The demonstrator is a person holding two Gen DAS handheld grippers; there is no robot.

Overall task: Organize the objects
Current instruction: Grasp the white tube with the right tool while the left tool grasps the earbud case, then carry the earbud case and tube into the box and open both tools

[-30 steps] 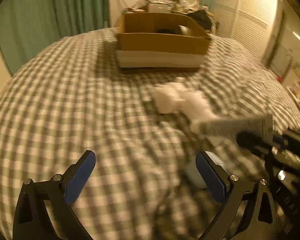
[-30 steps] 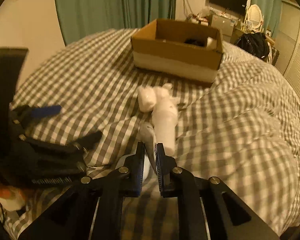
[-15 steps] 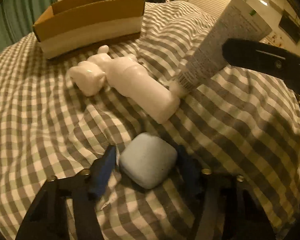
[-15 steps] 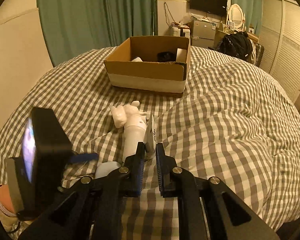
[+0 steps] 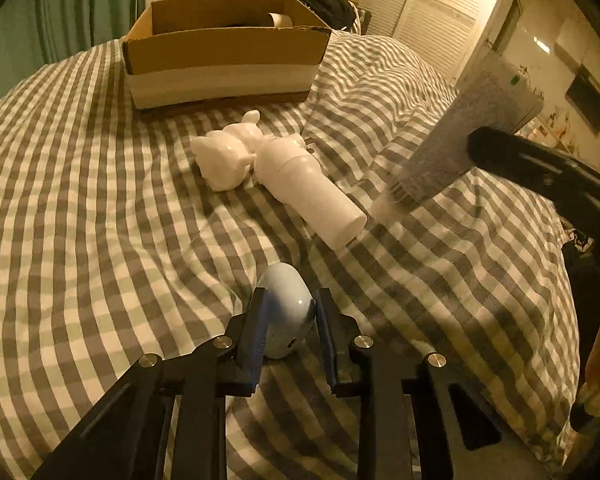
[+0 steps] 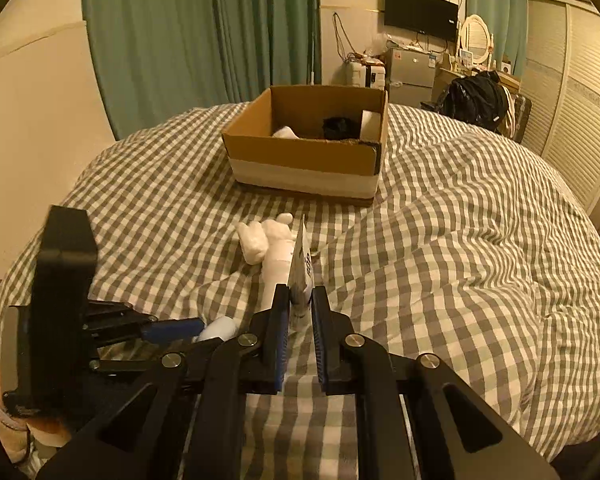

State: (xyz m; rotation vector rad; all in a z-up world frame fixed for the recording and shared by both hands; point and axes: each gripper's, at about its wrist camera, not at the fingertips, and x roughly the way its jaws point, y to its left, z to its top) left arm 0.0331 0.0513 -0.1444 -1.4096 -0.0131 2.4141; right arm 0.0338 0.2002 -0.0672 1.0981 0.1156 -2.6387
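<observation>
Now, mid-bed, my left tool [image 5: 288,312] clamps the pale blue case [image 5: 286,308]; my right tool [image 6: 300,304] pinches the grey tube [image 6: 300,264]. Next, I judge, both go into the cardboard box [image 6: 300,156] at the bed's far edge.

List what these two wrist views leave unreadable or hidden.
- Grey squeeze tube: print blurred in the left wrist view; edge-on in the right.
- Brown cardboard box: near wall hides its contents in the left view.
- Black item inside: too small to identify, right view.
- Pale blue oval case: sides covered by jaws.
</observation>
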